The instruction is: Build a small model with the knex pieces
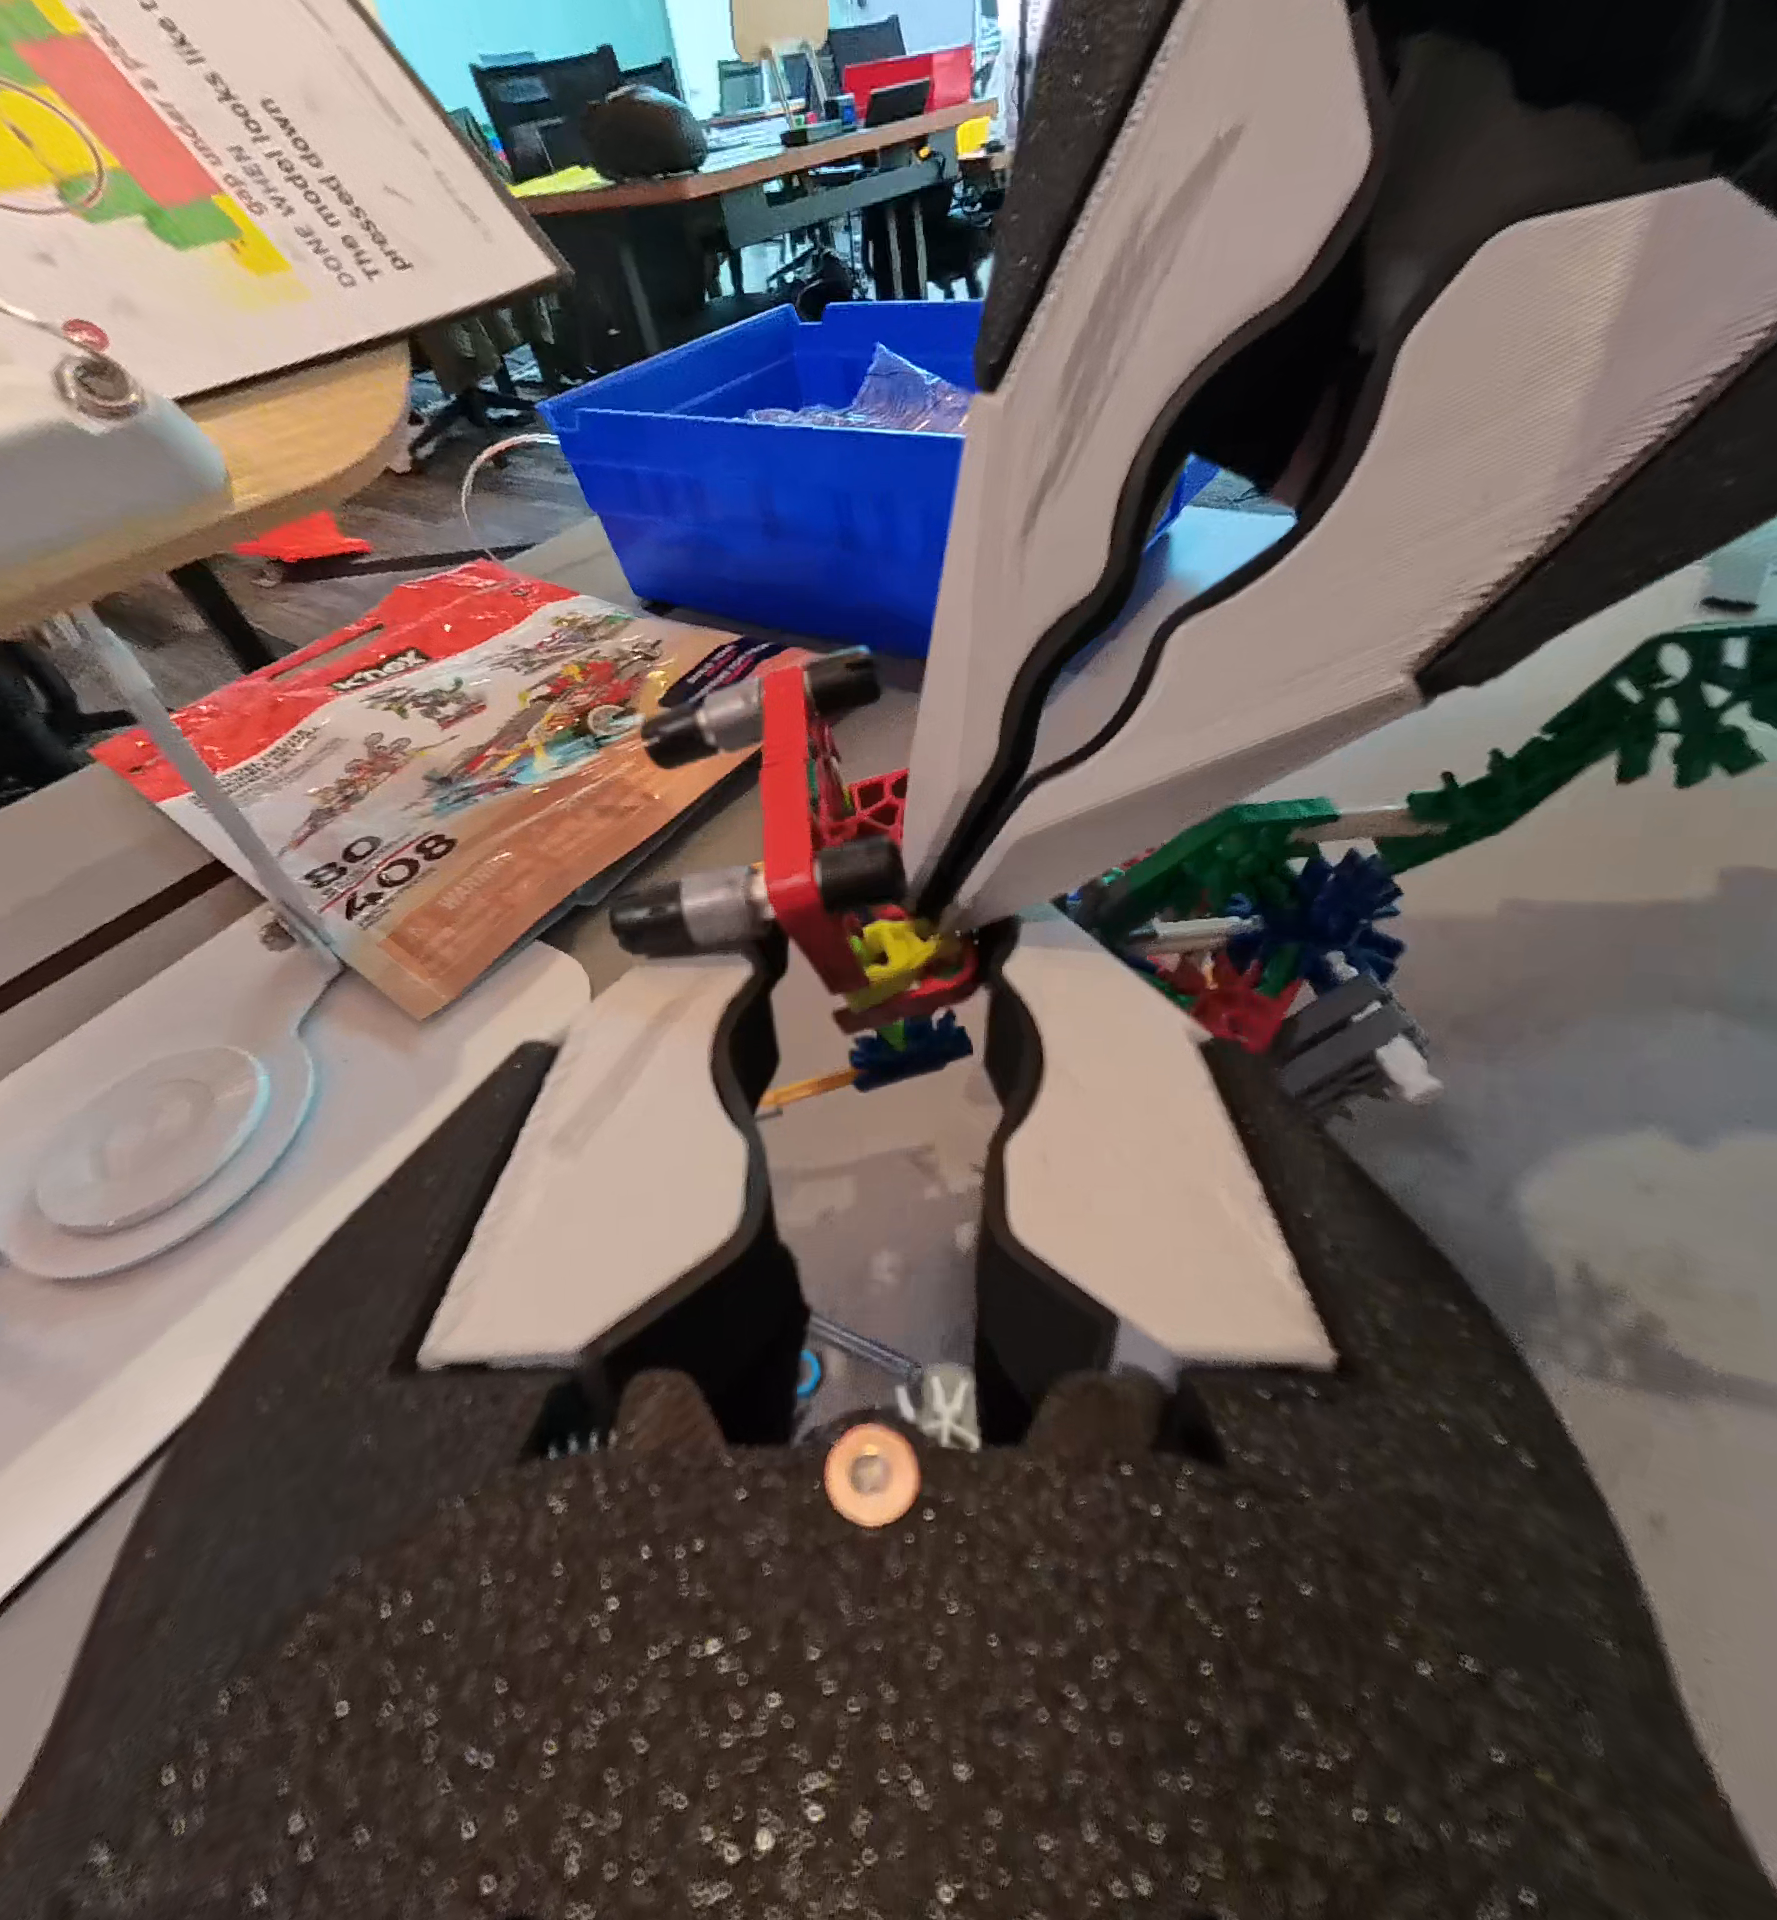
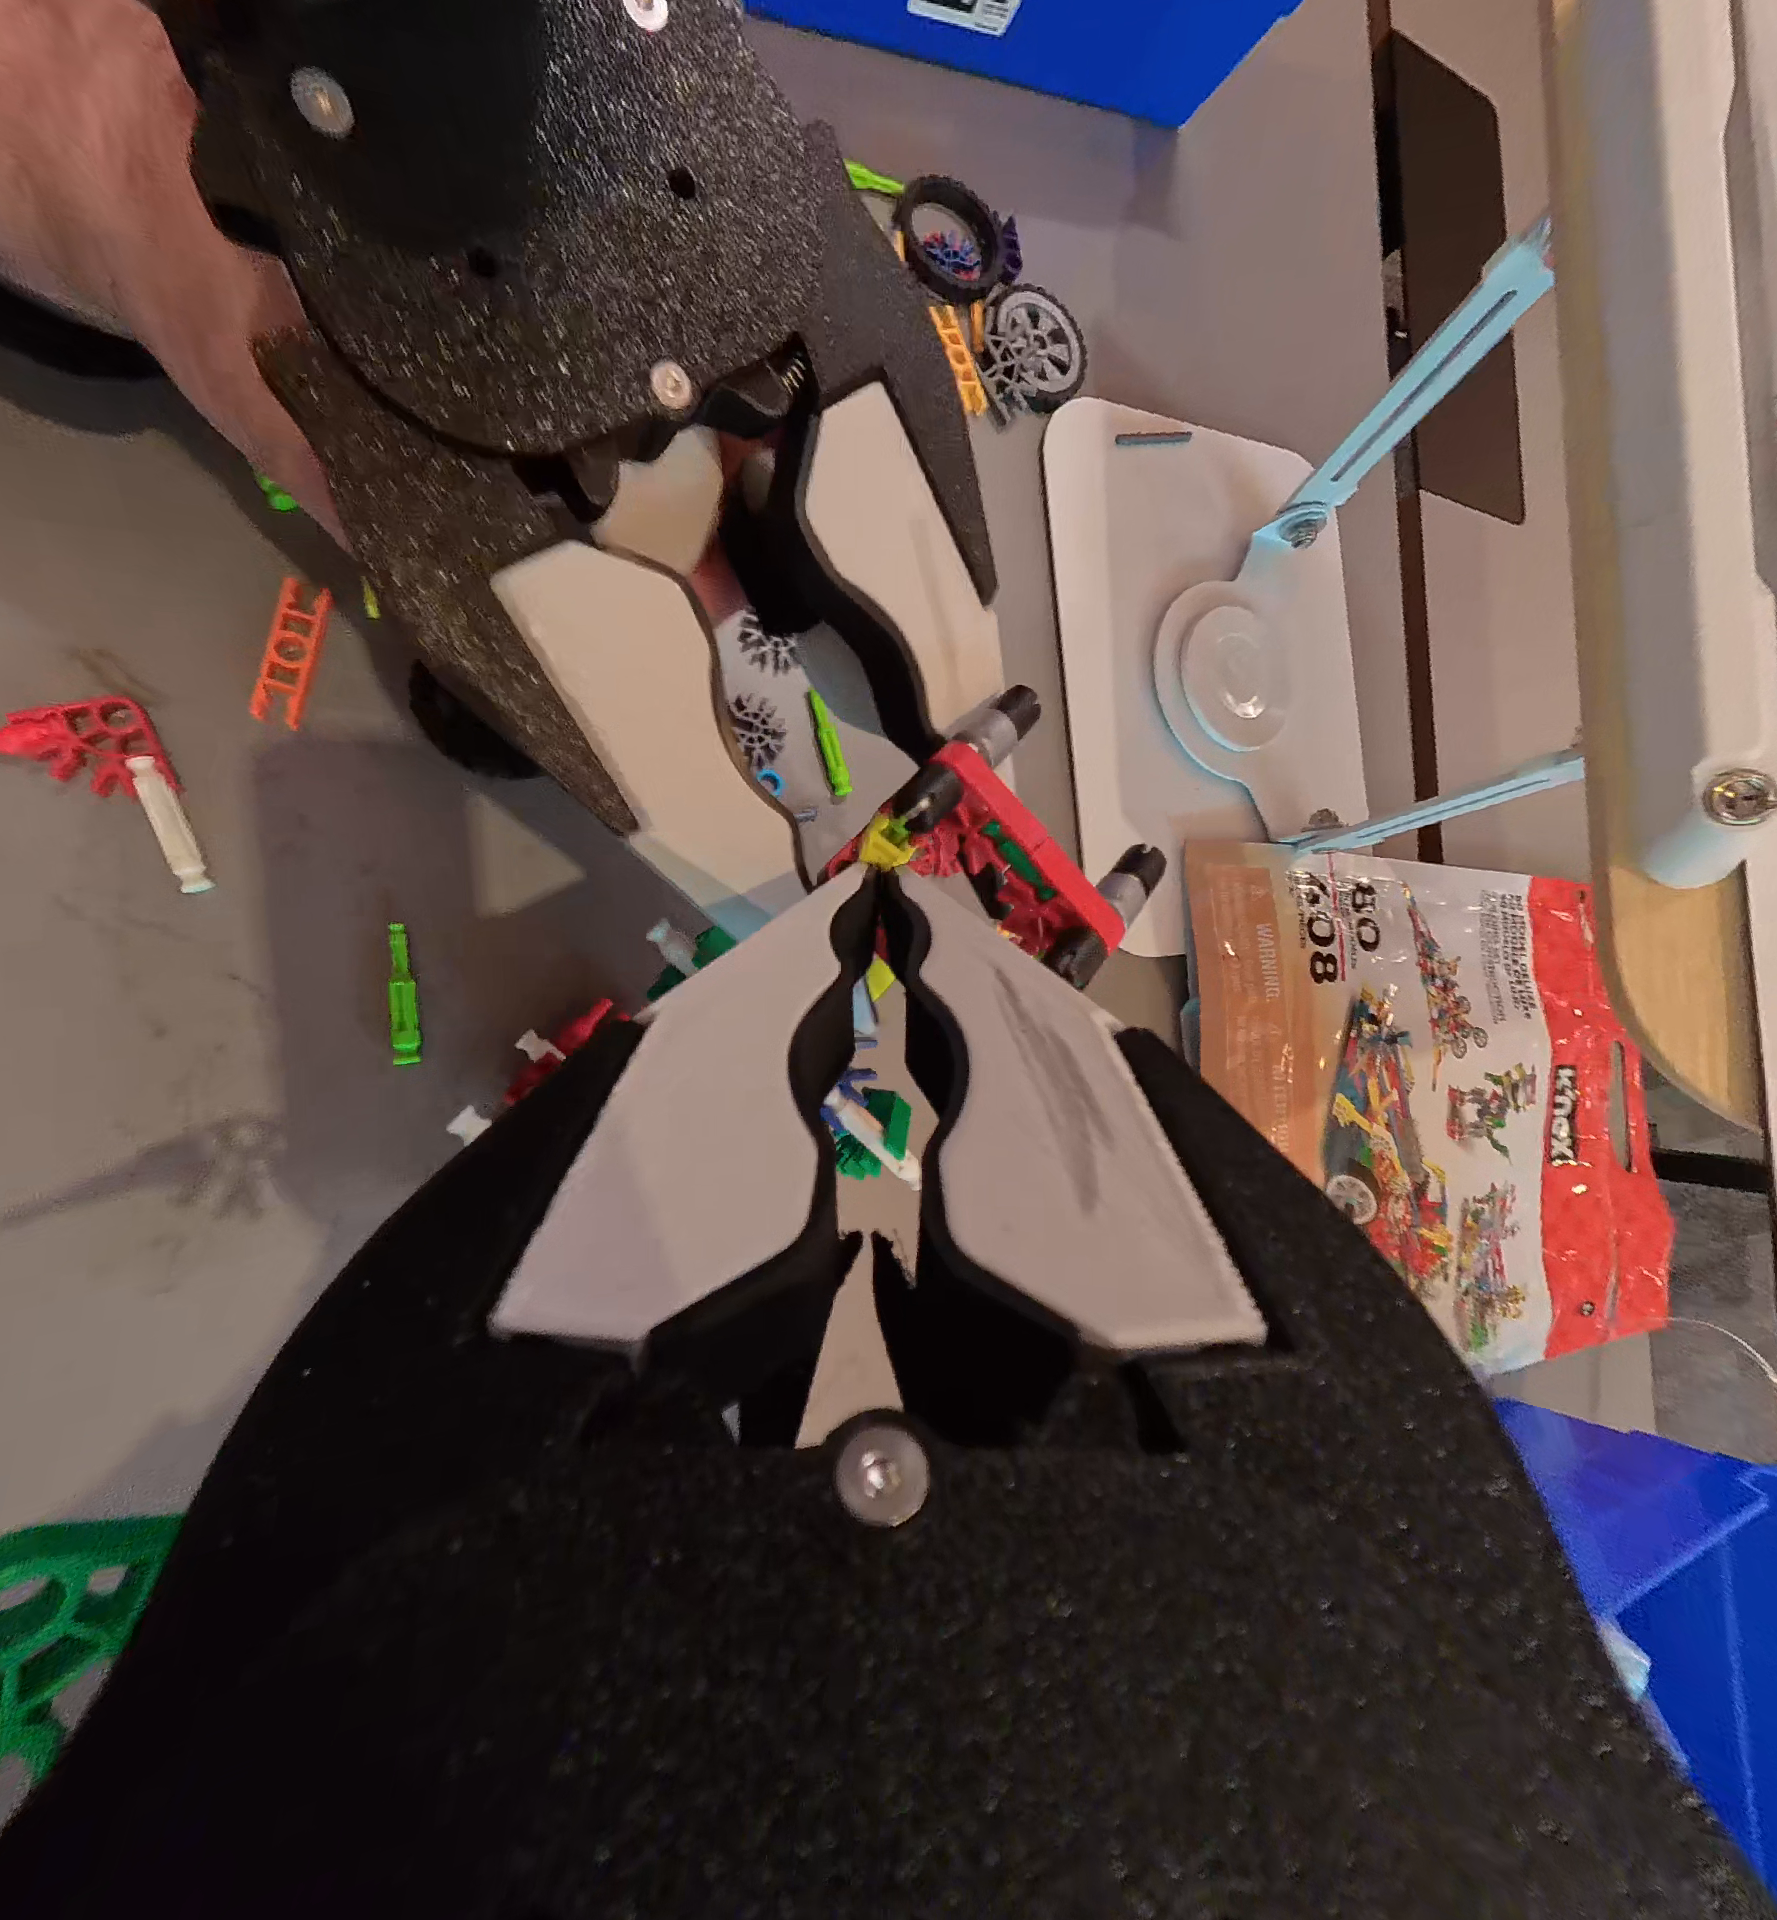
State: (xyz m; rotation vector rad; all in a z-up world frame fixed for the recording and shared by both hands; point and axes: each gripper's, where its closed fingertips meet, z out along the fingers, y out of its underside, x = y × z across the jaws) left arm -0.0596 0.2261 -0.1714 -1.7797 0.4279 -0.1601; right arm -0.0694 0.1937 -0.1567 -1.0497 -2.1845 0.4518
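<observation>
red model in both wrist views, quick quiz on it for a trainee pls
1. True or false: the right claw is wide open.
2. Which piece of the model do its tips touch? A blue, B yellow, C orange.
3. Fill in: the bag lies beside a ___ bin.
Key: 1 false, it is shut; 2 B, the yellow piece; 3 blue.

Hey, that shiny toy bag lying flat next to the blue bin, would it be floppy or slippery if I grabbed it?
The toy bag looks like thin glossy plastic, so probably slippery between fingers. It lies flat with a wrinkled edge, so it is likely floppy and would sag from one corner. It seems nearly empty, so probably light and apt to slide if pushed.
</observation>
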